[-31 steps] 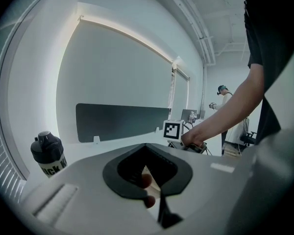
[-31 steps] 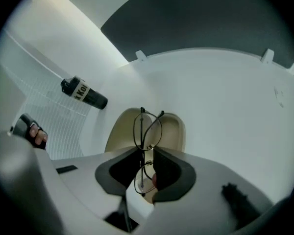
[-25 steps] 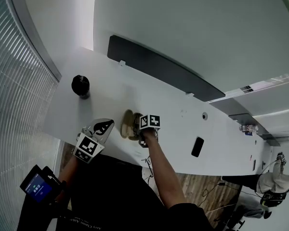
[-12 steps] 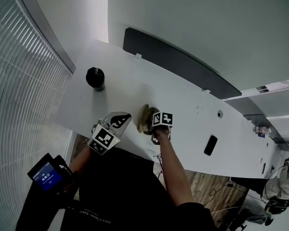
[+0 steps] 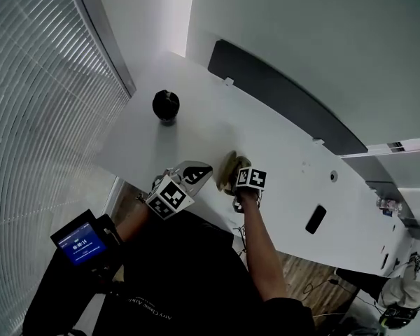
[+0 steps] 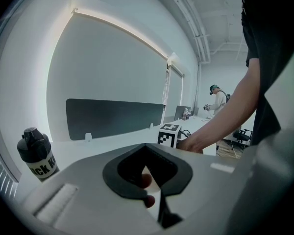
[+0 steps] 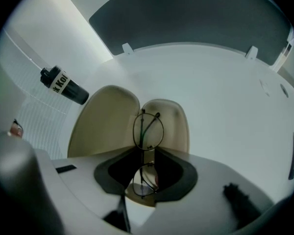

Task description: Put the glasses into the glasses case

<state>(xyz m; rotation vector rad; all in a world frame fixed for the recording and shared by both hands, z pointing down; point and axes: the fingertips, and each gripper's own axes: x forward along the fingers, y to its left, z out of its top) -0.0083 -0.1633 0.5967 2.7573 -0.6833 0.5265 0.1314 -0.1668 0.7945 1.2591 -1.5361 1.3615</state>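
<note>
The right gripper's fingers are pinched on the thin dark wire-framed glasses, folded and gripped about the middle: one lens stands out beyond the fingers, the other sits back between them. The glasses hang right over the open beige oval glasses case, which lies with both shells spread flat. I cannot tell whether the frame touches the lining.

In the head view the right gripper is at the case, close to the near edge of the long white surface.

The left gripper's fingers sit close together, only a narrow pale sliver between them, and grip nothing. It hovers at the near edge, just to the left of the case, its tip pointing toward it.

A black cylindrical bottle with white lettering stands upright toward the left end of the surface, well apart from the case. A flat black phone lies near the near edge, off to the right. A long dark divider panel runs along the far edge.
</note>
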